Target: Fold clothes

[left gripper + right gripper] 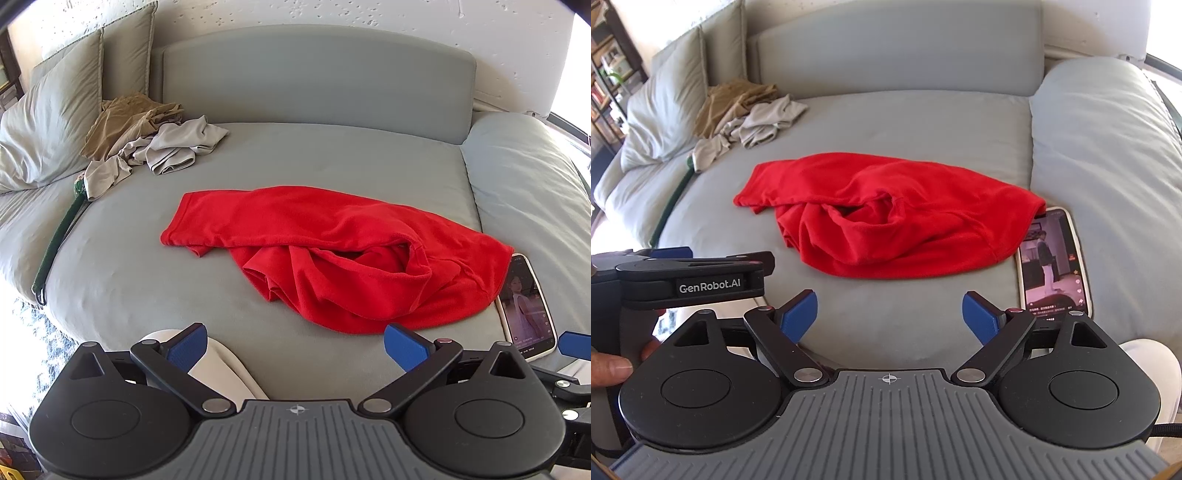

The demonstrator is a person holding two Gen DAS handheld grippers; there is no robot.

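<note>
Both wrist cameras look forward over their own open claws from the near edge of the grey fabric sofa [147, 266], facing its backrest. Both views share the crumpled red fleece garment [332, 251] nearby; the right view also catches the left claw [670, 253].

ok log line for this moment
phase: pre-grasp | left gripper: open | right gripper: open | red garment: crumpled, unheld | phone: touching garment edge

The shirt [332, 254] is plain bright red on a pale grey-green sofa [295, 155]. Behind it lie a tan garment [122, 125] and a light grey one [173, 147] — a dark green strap [59, 243] alongside. Each hand-held gripper — black, ribbed grey — has blue pads [799, 314].
</note>
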